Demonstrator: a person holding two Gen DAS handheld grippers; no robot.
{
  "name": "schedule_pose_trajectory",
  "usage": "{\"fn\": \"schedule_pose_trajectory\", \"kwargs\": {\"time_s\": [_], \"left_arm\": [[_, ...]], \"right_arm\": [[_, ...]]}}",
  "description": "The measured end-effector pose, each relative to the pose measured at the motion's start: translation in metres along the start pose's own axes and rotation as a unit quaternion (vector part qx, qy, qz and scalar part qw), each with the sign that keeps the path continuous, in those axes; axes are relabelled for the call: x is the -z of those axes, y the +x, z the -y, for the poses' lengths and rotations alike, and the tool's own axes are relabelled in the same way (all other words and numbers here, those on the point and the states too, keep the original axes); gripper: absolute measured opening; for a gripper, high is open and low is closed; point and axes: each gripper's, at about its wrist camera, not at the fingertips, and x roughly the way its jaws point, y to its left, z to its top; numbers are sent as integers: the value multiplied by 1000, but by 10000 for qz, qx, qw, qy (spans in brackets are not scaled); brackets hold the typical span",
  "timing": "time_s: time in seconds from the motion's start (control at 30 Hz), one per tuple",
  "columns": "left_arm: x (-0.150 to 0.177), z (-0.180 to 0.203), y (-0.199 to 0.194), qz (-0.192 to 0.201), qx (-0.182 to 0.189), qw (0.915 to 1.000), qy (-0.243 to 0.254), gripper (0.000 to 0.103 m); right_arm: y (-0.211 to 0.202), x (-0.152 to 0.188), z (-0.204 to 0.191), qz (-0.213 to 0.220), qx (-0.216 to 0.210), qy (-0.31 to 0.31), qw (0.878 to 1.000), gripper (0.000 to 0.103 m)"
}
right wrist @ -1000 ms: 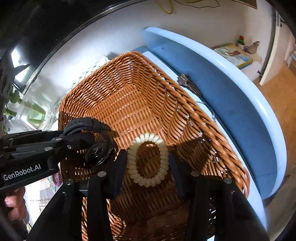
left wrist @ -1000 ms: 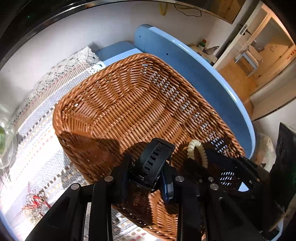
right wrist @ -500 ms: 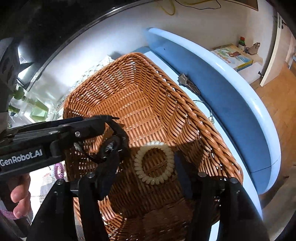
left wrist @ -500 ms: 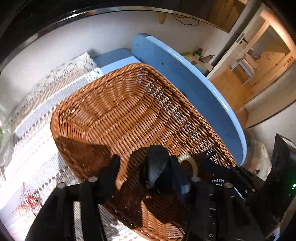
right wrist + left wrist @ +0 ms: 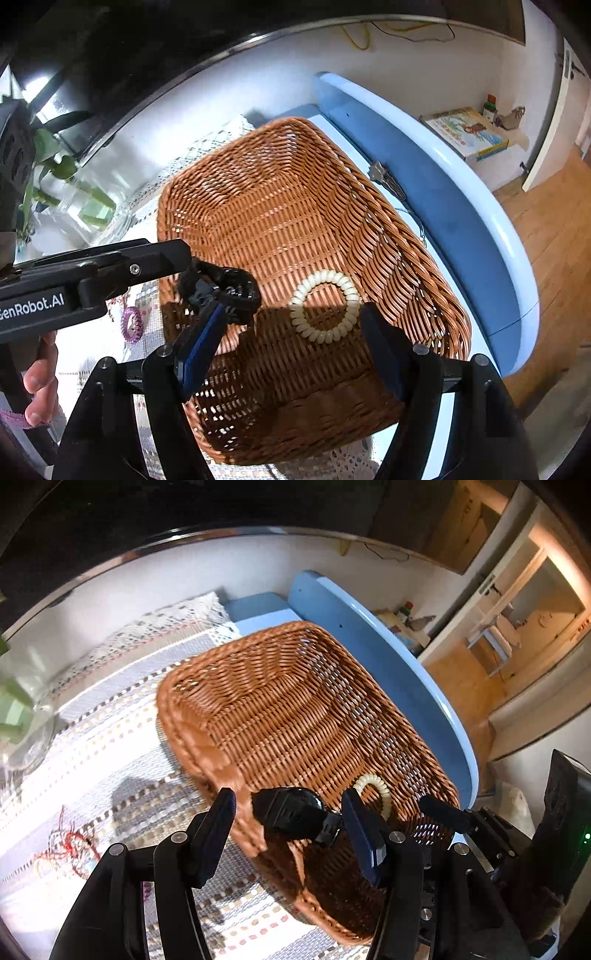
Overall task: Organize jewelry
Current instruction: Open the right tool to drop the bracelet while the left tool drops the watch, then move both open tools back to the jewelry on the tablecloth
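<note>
Lower centre of the left view: the left gripper (image 5: 288, 818), fingers spread, frames a black wristwatch (image 5: 295, 814) over the brown wicker basket (image 5: 280, 709) – contact unclear. The right gripper (image 5: 291, 347), also spread, hovers just before the cream spiral hair tie (image 5: 324, 305) – empty.

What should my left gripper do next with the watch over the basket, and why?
Probably draw the left gripper slowly straight back, away from the wicker basket. Its jaws stand wide open, with the black watch loose between them at the basket's near wall, not far from the cream coil bracelet. Whether the strap touches one jaw is unclear.
</note>
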Motion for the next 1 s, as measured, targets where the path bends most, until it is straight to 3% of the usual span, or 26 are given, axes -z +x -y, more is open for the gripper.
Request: {"fn": "schedule_pose_trajectory", "kwargs": {"time_s": [0.43, 0.63, 0.83, 0.93, 1.0], "left_arm": [[20, -30, -33, 304, -19, 9986, -440, 61], [25, -44, -40, 375, -62, 9975, -590, 61], [29, -105, -66, 670, -406, 9906, -1121, 61], [35, -150, -84, 856, -564, 9825, -1556, 61], [45, -183, -89, 803, -872, 9777, -1736, 61]], "right_arm": [[-13, 3, -51, 58, 39, -770, 9970, 77], [-16, 5, -64, 114, -133, -834, 9964, 77], [-21, 2, -91, 222, -407, -1174, 9920, 77], [-19, -1, -108, 213, -554, -1382, 9886, 77], [-16, -3, -121, 185, -682, -1510, 9860, 77]]}}
